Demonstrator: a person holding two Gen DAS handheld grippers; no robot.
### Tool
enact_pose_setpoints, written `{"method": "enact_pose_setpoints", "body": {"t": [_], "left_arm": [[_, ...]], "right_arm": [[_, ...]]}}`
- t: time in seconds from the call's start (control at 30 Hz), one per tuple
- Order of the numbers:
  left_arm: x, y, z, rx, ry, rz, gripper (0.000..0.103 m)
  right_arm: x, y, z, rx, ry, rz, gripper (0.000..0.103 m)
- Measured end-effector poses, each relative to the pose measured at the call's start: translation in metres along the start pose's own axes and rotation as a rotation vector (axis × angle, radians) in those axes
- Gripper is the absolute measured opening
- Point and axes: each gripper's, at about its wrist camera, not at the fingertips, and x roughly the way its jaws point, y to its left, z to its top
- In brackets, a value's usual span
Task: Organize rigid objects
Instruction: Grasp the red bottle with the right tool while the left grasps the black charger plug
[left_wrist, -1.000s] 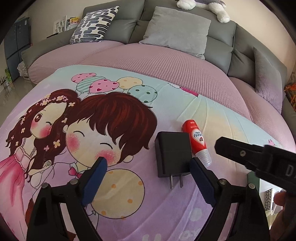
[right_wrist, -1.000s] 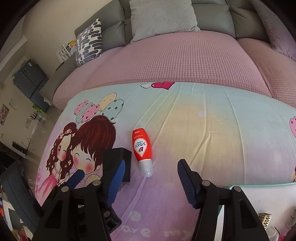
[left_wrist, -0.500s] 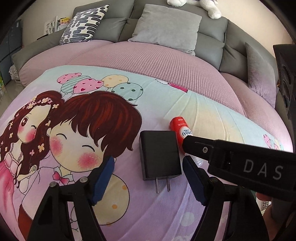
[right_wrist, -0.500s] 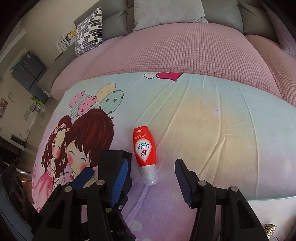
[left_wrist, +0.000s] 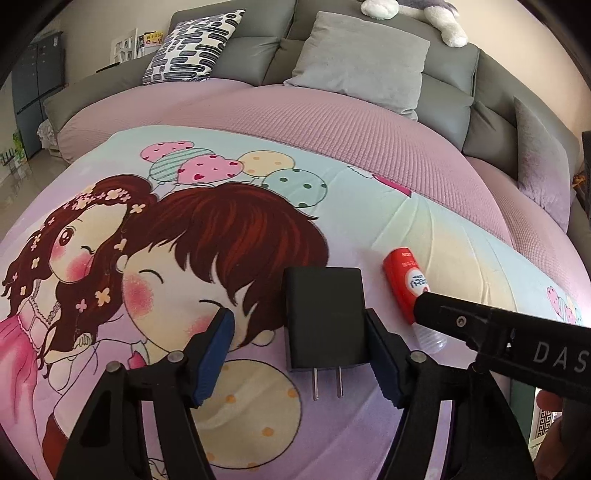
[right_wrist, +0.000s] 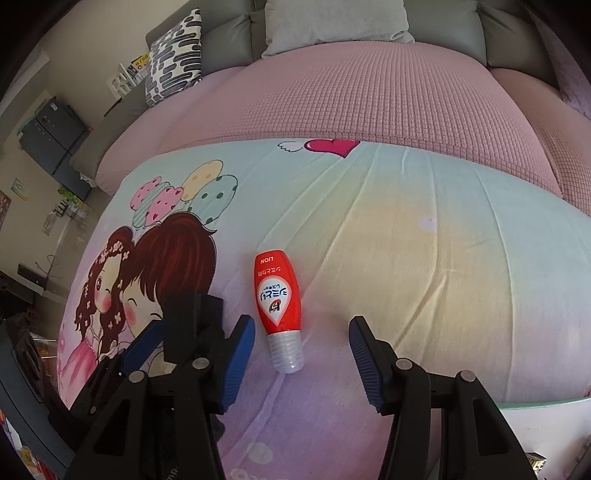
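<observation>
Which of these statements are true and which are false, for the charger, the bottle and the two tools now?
1. The black charger lies flat between the fingers of the left tool. True.
2. The charger's prongs point toward the sofa. False: they point toward the camera.
3. The red bottle stands upright. False: it lies on the cartoon blanket.
4. The right tool has lifted the bottle. False: its open fingers straddle the clear cap.
5. The bottle lies to the right of the charger. True.

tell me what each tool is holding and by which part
Nothing is held. The left tool, closing, flanks the black charger; the right tool straddles the red bottle's clear cap.
</observation>
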Motion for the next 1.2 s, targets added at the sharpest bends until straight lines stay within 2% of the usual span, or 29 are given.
{"method": "enact_pose_setpoints", "body": {"t": [0.13,0.37,0.63,1.07,1.2], "left_arm": [[-0.002,0.018,0.000,-0.049,-0.005,0.004,0.070],[-0.005,0.035,0.001,-0.090,-0.003,-0.009,0.057],[-0.005,0.042,0.001,-0.098,0.006,-0.009,0.057],[-0.003,0.037,0.001,-0.063,0.014,0.018,0.057],[-0.002,0.038,0.001,-0.063,0.017,0.020,0.054]], "right_arm": [[0.003,0.005,0.002,-0.012,0.004,-0.006,0.056],[0.010,0.016,0.007,-0.040,0.005,-0.023,0.055],[0.020,0.022,0.010,-0.064,0.002,-0.080,0.051],[0.032,0.038,0.008,-0.138,-0.012,-0.198,0.051],[0.032,0.039,0.008,-0.136,-0.022,-0.222,0.044]]}}
